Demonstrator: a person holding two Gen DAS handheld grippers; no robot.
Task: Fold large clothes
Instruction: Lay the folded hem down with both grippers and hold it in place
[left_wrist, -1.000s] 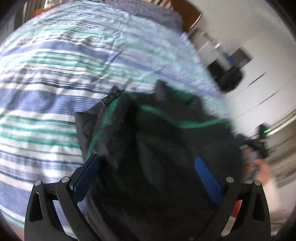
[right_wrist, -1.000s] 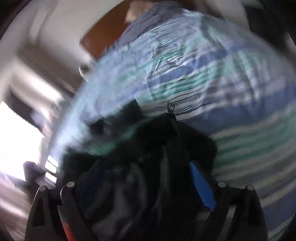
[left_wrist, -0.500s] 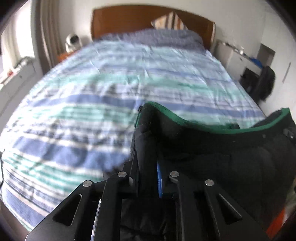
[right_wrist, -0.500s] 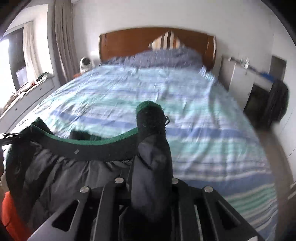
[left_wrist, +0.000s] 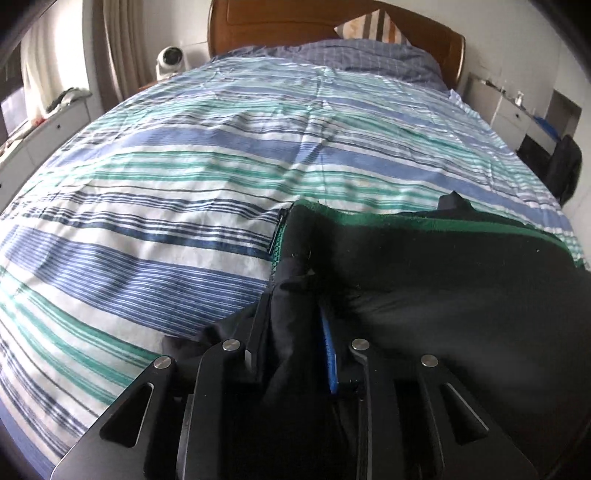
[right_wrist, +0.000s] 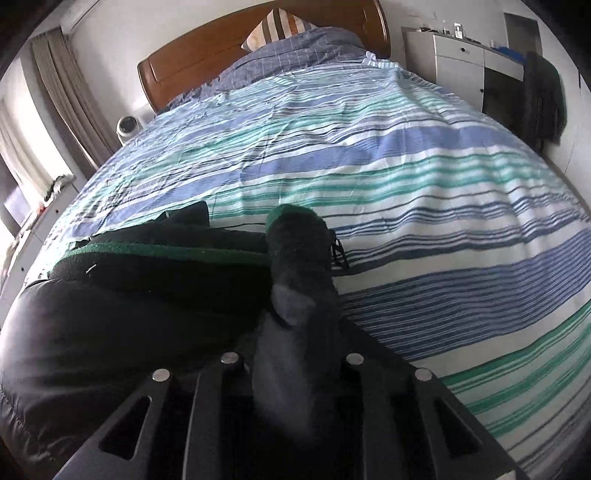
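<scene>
Left wrist view: left gripper (left_wrist: 295, 314) is clamped on a bunched corner of the black padded jacket with green fleece collar trim (left_wrist: 443, 280). Fabric fills the gap between the black fingers and one blue pad (left_wrist: 330, 354) shows against it; jaws are easing open slightly with the fabric between them. The jacket spreads rightward from the grip across the near part of the blue, teal and white striped duvet (left_wrist: 184, 177), green edge facing the wooden headboard (left_wrist: 295, 22). A striped pillow (left_wrist: 369, 26) leans on the headboard.

Right wrist view: right gripper (right_wrist: 295, 321) is clenched on the jacket's other corner, a rolled lump of collar (right_wrist: 299, 236) sticking up past the fingertips. Jaws are opening a little, fabric pinched between them. The jacket body runs off to the left over the duvet's near edge. A white drawer cabinet (right_wrist: 458, 62) stands to the bed's right.
</scene>
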